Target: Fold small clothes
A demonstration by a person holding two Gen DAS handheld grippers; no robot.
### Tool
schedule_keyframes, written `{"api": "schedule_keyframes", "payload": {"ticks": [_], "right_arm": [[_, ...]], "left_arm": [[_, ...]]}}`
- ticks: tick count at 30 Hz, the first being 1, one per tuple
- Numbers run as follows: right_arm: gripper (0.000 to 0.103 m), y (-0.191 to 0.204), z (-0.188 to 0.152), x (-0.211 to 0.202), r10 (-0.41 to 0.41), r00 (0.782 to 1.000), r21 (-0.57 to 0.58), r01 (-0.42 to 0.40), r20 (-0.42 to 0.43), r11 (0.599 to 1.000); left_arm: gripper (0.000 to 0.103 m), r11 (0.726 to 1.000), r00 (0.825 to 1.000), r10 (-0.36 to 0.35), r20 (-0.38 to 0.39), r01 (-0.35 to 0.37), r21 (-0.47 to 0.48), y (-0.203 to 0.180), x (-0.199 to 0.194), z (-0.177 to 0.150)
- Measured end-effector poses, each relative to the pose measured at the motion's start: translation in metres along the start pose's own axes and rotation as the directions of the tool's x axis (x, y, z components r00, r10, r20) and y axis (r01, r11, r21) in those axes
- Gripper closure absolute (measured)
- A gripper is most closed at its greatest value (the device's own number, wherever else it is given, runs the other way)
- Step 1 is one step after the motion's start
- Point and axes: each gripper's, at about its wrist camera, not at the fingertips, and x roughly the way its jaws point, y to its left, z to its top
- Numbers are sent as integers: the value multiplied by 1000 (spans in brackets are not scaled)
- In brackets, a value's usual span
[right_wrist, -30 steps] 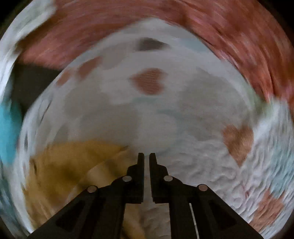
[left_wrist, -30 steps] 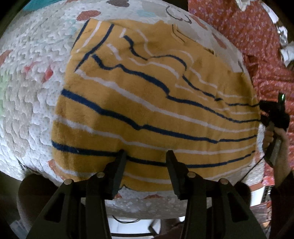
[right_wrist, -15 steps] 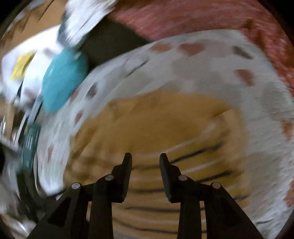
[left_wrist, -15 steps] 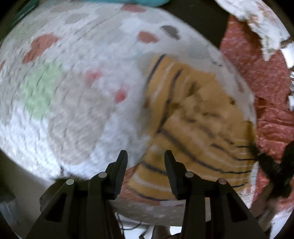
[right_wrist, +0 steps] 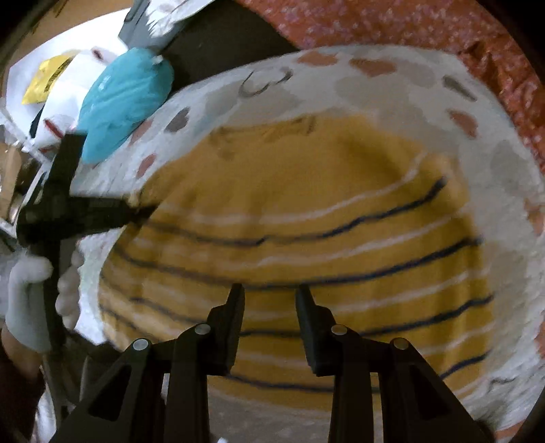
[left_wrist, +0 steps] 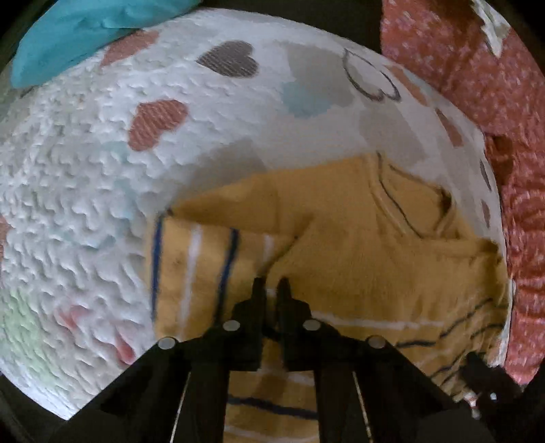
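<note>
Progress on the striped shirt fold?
Done: one edge of the yellow striped shirt is already turned over. In hand: left tongs nearly shut on that fold; right tongs open above the stripes. Left: most of the shirt lies flat on the heart-print blanket.

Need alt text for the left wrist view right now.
The left claw is pinched shut on a fold of the mustard striped shirt, which lies on a white heart-print quilt. A teal cloth sits at the far edge.

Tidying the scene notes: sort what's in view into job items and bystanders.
Job:
yellow striped top
left gripper, shut on its sleeve
right gripper, open above it

Lying about:
heart-print quilt
teal bag
red floral cloth
</note>
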Motion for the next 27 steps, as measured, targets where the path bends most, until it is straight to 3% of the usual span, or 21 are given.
{"api": "schedule_keyframes", "payload": {"ticks": [5,9,12,15,17,19,23,27], "right_arm": [[69,-26,42,-3,-32,996,61,27,79,998],[69,-38,66,19,2,999,75,-5,37,997],[70,-62,84,33,-106,994,89,103,35,991],[70,-106,97,39,-157,987,250,145,29,957],[69,-131,100,39,-174,985,361,156,18,919],[69,-140,102,33,-160,987,388,135,31,912],[60,-140,91,2,-172,981,360,132,84,924],[58,-129,73,-29,-157,978,299,111,136,948]], "left_arm": [[98,995,1000,21,14,-20,-101,23,-7,6],[98,995,997,77,8,-76,-66,13,-2,2],[97,994,996,86,3,-86,-71,14,2,4],[95,994,997,73,-9,-74,-80,15,6,11],[94,995,999,38,-16,-39,-87,19,6,14],[88,996,1000,-5,-18,3,-94,24,0,14],[78,992,999,-45,20,47,-116,42,-27,0],[69,986,996,-65,56,73,-153,60,-51,-23]]}}
